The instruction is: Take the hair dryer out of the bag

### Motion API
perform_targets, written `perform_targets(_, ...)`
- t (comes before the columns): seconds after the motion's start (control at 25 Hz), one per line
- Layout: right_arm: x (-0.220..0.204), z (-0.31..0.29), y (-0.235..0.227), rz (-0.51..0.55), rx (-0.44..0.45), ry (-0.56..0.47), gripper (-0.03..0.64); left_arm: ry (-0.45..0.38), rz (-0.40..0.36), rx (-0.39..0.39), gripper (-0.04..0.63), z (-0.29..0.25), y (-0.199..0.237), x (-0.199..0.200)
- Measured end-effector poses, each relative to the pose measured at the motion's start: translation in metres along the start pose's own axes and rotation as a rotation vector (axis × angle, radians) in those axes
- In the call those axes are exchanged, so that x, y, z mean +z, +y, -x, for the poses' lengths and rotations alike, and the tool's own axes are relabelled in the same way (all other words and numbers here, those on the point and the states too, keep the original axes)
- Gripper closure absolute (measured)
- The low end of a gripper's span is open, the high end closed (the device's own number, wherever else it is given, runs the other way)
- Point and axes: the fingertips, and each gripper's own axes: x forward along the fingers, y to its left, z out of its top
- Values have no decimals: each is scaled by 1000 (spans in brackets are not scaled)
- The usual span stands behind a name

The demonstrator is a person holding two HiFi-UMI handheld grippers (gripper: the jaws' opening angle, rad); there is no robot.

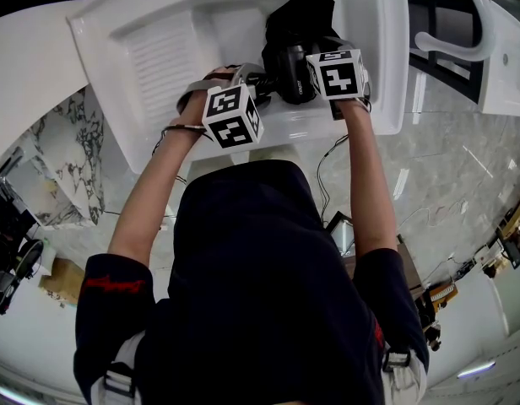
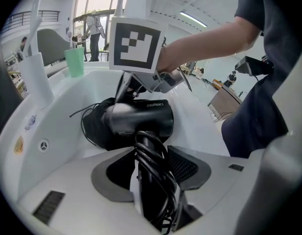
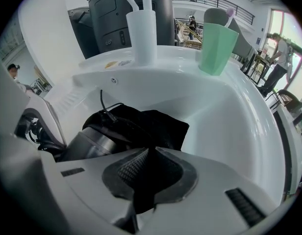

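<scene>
**Black hair dryer [image 2: 141, 119] and bag [image 2: 94, 129] held in a white sink [image 2: 195, 126]**

Left gripper view: the left hand-held gripper [image 2: 152, 180] is clenched on the hair dryer's handle, with the cord [image 2: 151, 151] wound round it. The barrel lies just beyond the jaws, against the bag.

Right gripper view: the right hand-held gripper [image 3: 147, 180] pinches a fold of the bag. The barrel sits left of its jaws, and a green cup [image 3: 217, 48] stands far beyond on the rim.

Head view: both hand-held grippers point down, side by side.

bare left forearm [image 1: 150, 194] and right forearm [image 1: 371, 184] reach steeply down, side by side. grey plastic left gripper [image 2: 152, 180] clamps wide-set jaws on a black hair dryer [image 2: 141, 119] by its cord-wrapped handle. grey plastic right gripper [image 3: 143, 180] pinches a black cloth bag [image 3: 158, 126], jaws nearly together.
</scene>
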Motion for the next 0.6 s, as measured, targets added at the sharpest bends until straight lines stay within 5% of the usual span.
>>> perform_targets(0.6, 7, 9, 17, -4, 75, -6, 528, -7, 84, 57, 377, 28, 4, -15)
